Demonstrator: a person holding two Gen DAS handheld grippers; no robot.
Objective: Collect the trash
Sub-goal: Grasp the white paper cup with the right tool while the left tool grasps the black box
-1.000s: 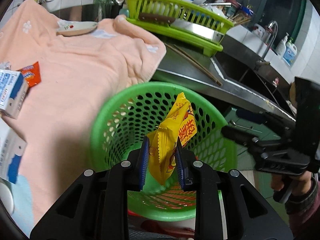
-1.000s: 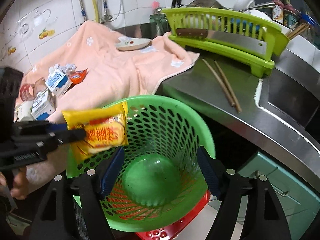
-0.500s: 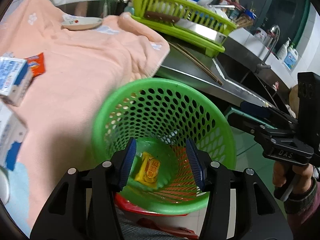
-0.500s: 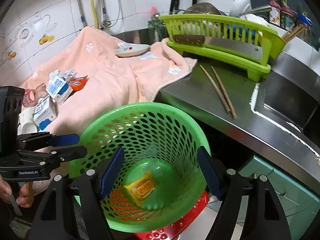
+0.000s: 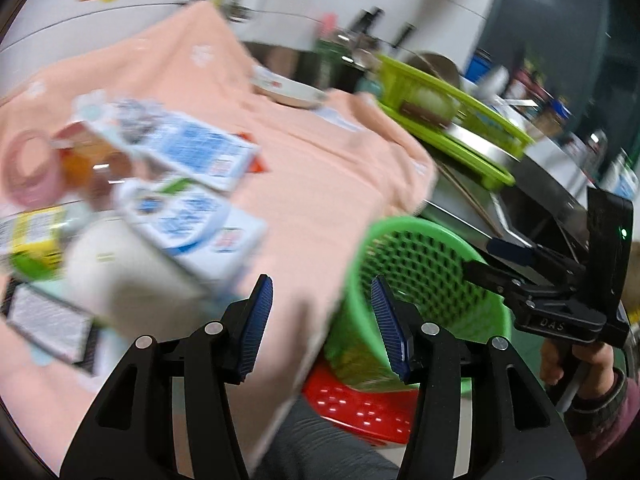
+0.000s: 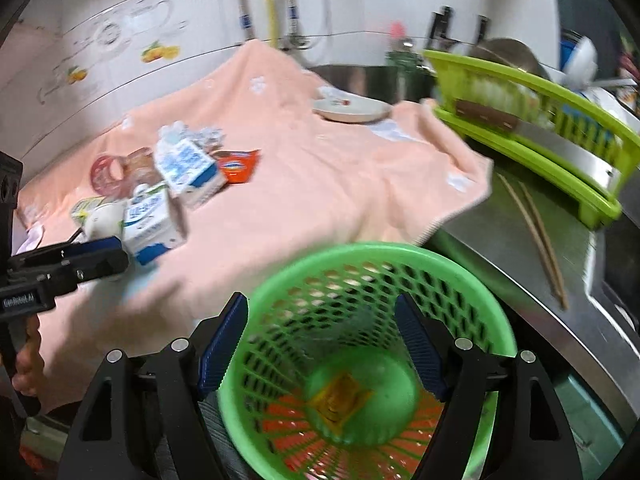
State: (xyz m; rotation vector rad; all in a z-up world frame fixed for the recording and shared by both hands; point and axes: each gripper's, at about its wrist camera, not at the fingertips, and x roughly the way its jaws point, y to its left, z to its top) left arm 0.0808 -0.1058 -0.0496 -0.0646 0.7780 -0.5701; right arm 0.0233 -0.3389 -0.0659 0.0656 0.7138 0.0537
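Observation:
The green perforated basket (image 6: 472,276) stands on a red stool below the counter edge; a yellow snack packet (image 6: 338,400) lies on its bottom. My right gripper (image 6: 320,346) is open and empty above the basket. My left gripper (image 5: 318,324) is open and empty, over the peach towel (image 5: 320,184) left of the basket (image 5: 400,232). Two blue-and-white milk cartons (image 5: 192,216) lie blurred on the towel ahead-left; they also show in the right wrist view (image 6: 188,168) beside an orange wrapper (image 6: 238,164). The left gripper shows at the left of the right wrist view (image 6: 104,254).
A pink tape roll (image 6: 106,172), a white cup (image 5: 116,268) and a yellow-labelled item (image 5: 36,240) lie by the cartons. A white dish (image 6: 352,110) sits far on the towel. A lime dish rack (image 6: 560,128) and chopsticks (image 6: 536,236) are on the steel counter at right.
The yellow packet dropped from my left gripper into the basket. My left gripper has since opened wider and swung left toward the cartons on the towel. My right gripper stays above the basket.

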